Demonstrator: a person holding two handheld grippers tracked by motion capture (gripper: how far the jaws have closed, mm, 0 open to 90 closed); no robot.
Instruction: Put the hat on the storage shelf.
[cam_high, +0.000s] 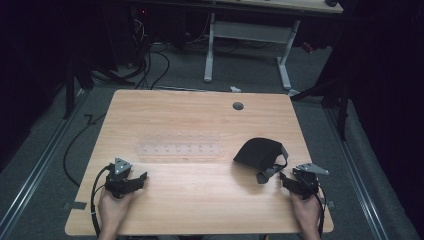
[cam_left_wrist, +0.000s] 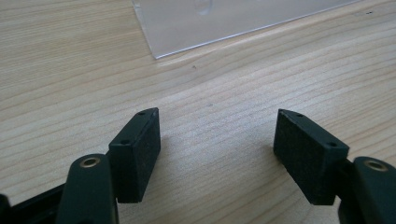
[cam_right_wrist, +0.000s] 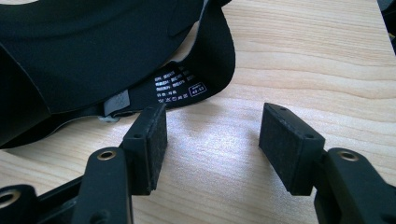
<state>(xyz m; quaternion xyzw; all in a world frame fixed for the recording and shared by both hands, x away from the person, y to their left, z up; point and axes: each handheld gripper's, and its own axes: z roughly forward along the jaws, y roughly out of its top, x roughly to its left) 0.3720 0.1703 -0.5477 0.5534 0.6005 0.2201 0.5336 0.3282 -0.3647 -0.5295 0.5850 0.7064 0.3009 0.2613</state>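
Black cap (cam_high: 260, 152) lies on the wooden table (cam_high: 200, 200), toward its right side, just ahead of the right gripper (cam_high: 292, 181). From above it is a dark shape with a strap; the right gripper view adds a printed label (cam_right_wrist: 180, 88) inside the band — jaws spread, nothing between them. The left gripper (cam_left_wrist: 217, 140), likewise spread over bare wood, faces the corner of a clear plastic sheet (cam_left_wrist: 224, 18) — from above it lies mid-table.

Bright overhead light on the table (cam_high: 200, 125), room around it near black, soft shadows, mild sheen on the wood (gripper views), close foreground slightly soft
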